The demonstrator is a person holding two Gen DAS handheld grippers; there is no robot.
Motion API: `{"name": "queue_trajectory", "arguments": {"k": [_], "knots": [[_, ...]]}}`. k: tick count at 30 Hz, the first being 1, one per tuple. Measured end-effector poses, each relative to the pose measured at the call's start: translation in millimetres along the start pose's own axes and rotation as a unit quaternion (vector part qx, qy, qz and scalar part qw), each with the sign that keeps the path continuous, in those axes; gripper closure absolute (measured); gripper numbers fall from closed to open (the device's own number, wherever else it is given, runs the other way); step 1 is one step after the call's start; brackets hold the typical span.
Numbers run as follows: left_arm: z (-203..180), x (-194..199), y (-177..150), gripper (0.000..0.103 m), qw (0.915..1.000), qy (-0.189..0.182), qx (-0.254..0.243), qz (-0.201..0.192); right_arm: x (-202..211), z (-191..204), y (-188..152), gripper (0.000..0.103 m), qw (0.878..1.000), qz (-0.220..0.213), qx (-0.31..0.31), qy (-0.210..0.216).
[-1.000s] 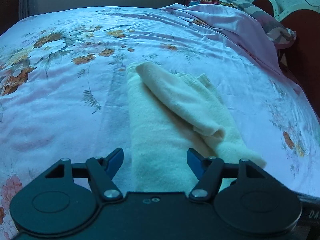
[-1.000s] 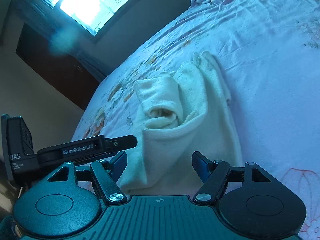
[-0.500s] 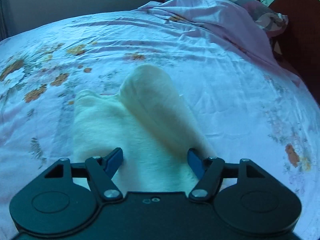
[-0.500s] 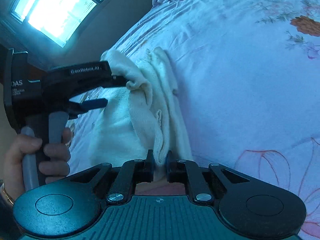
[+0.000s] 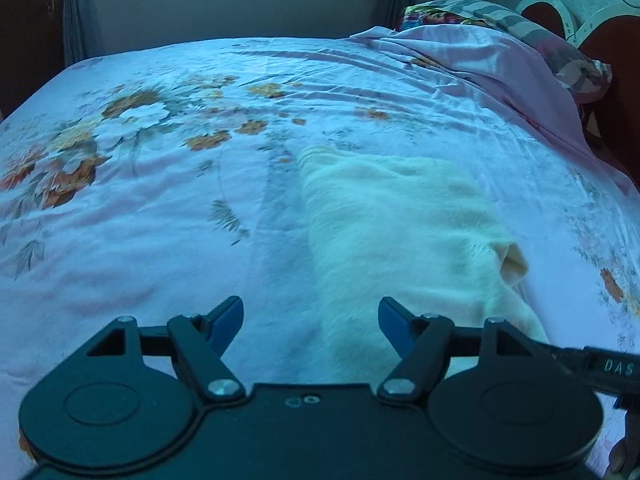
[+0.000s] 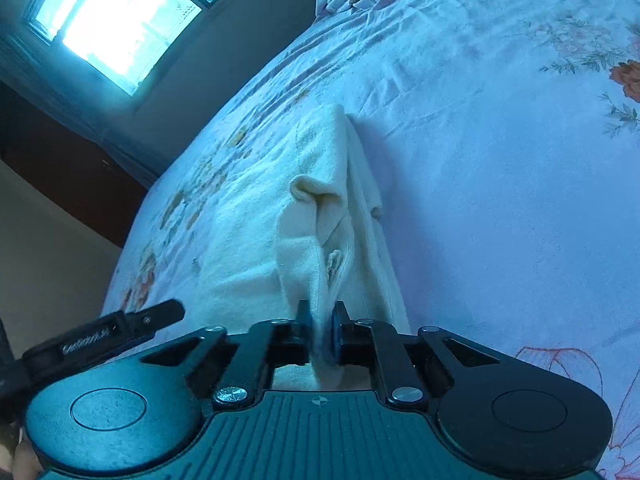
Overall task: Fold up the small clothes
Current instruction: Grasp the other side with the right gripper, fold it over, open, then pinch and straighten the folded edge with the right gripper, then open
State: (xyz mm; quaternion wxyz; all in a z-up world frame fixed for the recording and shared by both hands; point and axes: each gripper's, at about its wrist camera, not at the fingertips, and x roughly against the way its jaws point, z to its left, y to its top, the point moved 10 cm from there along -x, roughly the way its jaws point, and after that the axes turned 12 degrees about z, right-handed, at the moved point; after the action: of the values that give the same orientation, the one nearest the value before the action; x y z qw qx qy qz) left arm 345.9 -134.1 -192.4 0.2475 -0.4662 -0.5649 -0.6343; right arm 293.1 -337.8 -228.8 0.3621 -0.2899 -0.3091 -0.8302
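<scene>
The soft, light cream garment [image 6: 320,216], probably fleece, was pinched at its lower-centre edge by the right gripper [image 6: 320,330], while the left gripper [image 5: 310,316] stood apart, empty.

The letters "DAS" stand in pale print on the black body of the right hand-held gripper [image 5: 600,368], seen at the right edge of the left wrist view. In the right wrist view, the black arm of the left hand-held gripper [image 6: 104,336] carries a pale line of lettering, too blurred to read with certainty.
</scene>
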Motion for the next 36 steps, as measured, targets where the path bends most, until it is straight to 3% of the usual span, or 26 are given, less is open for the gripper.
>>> {"name": "queue_trajectory", "arguments": {"k": [4,6,8,11,13,15,17,18,20,22,25,28,32,36], "knots": [[4,-2,-9,0.031,1.0000,-0.005,0.002,0.000,18,7,-2,0.097,0.999,-0.019,0.032,-0.010],[-3,-3,-11,0.031,0.9999,-0.015,-0.002,-0.001,26,-4,-6,0.099,0.997,-0.034,0.045,-0.049],[-13,-9,-16,0.030,0.9997,-0.022,-0.010,0.004,10,-26,-17,0.102,0.996,0.008,0.039,-0.077],[-24,-19,-22,0.029,0.9994,-0.026,-0.020,0.011,18,-17,-15,0.102,0.995,-0.009,0.066,-0.075],[-26,-23,-25,0.029,0.9990,-0.037,-0.016,0.017,26,-5,-3,0.100,0.997,-0.021,0.058,-0.047],[-27,-25,-27,0.029,0.9990,-0.036,-0.018,0.020,22,3,12,0.088,0.997,-0.023,0.062,-0.043],[-28,-26,-29,0.029,0.9988,-0.042,-0.015,0.023,12,6,29,0.028,0.997,-0.022,0.058,-0.046],[-27,-26,-31,0.029,0.9986,-0.045,-0.012,0.025,7,7,39,0.025,0.997,-0.028,0.053,-0.047],[-25,-25,-34,0.024,0.9986,-0.046,-0.009,0.024,-3,11,53,0.031,0.995,-0.035,0.061,-0.065],[-23,-25,-37,0.022,0.9985,-0.047,-0.009,0.025,-15,12,63,0.053,0.993,-0.031,0.074,-0.084],[-21,-26,-38,0.020,0.9985,-0.048,-0.010,0.025,-39,15,65,0.062,0.989,-0.003,0.104,-0.107],[-20,-28,-38,0.019,0.9983,-0.052,-0.007,0.027,-46,15,59,0.088,0.982,0.000,0.138,-0.126],[-24,-30,-40,0.020,0.9976,-0.062,-0.010,0.029,-41,6,55,0.092,0.973,-0.017,0.161,-0.167],[-29,-31,-44,0.020,0.9973,-0.062,-0.018,0.034,-42,-10,53,0.091,0.974,-0.015,0.142,-0.176]]}}
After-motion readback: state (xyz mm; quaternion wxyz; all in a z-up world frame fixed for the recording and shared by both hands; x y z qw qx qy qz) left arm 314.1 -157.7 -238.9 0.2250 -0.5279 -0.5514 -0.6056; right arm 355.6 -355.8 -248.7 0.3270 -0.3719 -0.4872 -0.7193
